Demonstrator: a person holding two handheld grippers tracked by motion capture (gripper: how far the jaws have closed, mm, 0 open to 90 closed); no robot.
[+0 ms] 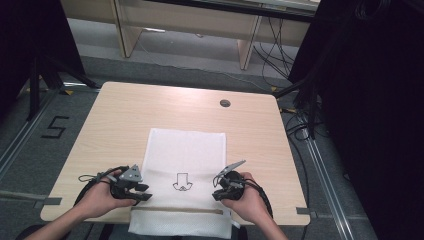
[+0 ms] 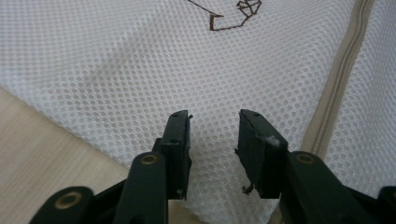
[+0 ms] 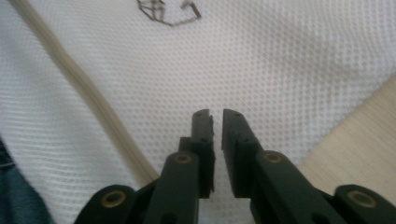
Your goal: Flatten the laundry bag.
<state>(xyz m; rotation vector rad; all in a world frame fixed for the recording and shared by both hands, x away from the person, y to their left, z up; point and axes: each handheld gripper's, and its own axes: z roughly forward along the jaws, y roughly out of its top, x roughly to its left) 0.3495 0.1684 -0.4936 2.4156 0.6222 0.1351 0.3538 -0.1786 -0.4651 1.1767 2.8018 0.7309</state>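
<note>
— Black jaws rise at the bottom of both gripper views. How do the left gripper's (image 2: 214,122) stand?

— Apart, with a clear gap between them. They hover over the white mesh bag (image 2: 140,70), near its edge, and nothing is pinched. Bare wooden table (image 2: 42,154) shows to one side, and the bag's beige zipper (image 2: 343,74) runs past the other side.

— And the right gripper (image 3: 215,116)?

— Nearly together, only a thin slit left between the jaws. No mesh can be seen caught in that slit; they sit just above the fabric, close to the bag's edge, with the zipper (image 3: 79,84) slanting past.

— Where does the bag lie?

— Flat on the near middle of the table (image 1: 125,115) in the high view, its long side pointing away from the person. The bag (image 1: 187,150) hangs a little over the near table edge, and the zipper (image 1: 175,210) crosses it close to that edge.

— Any marking on it?

— A small dark outline drawing (image 1: 182,182) sits in its near half, between the two hands.

— And the hands?

— Left hand (image 1: 102,197) holds its gripper (image 1: 142,192) at the bag's left edge; right hand (image 1: 245,197) holds its gripper (image 1: 218,187) at the right edge.
</note>
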